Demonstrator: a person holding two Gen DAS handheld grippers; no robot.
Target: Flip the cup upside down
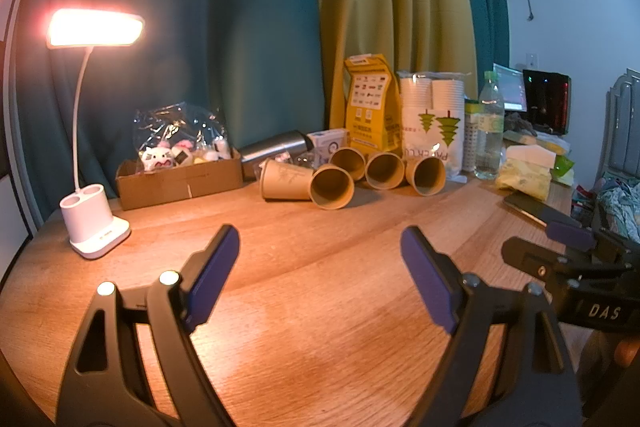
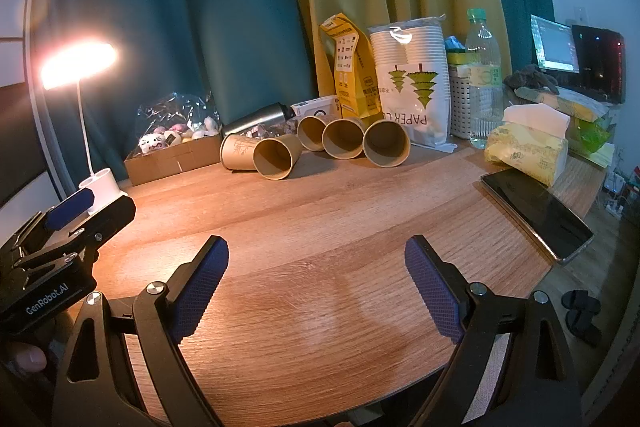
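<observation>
Both grippers are black plastic frames with silver screws; left gripper (image 1: 320, 267) and right gripper (image 2: 316, 275) carry blue textured pads (image 2: 200, 287). White "GenRobot.AI" lettering marks one housing.

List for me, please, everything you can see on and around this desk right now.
paper cups: five, brown, lying on their sides at the back of the table
table: one, wood grain
desk lamp: one, white, lit, back left
cardboard box: one, brown, holding bagged plush toys, beside the lamp
steel flask: one, silver, lying behind the cups
yellow pouch: one, standing behind the cups
bag of paper cups: one, white, right of the pouch
water bottle: one, clear, green cap
tissue pack: one, yellow, right
phone: one, black, right edge
left gripper: open, empty
right gripper: open, empty
</observation>
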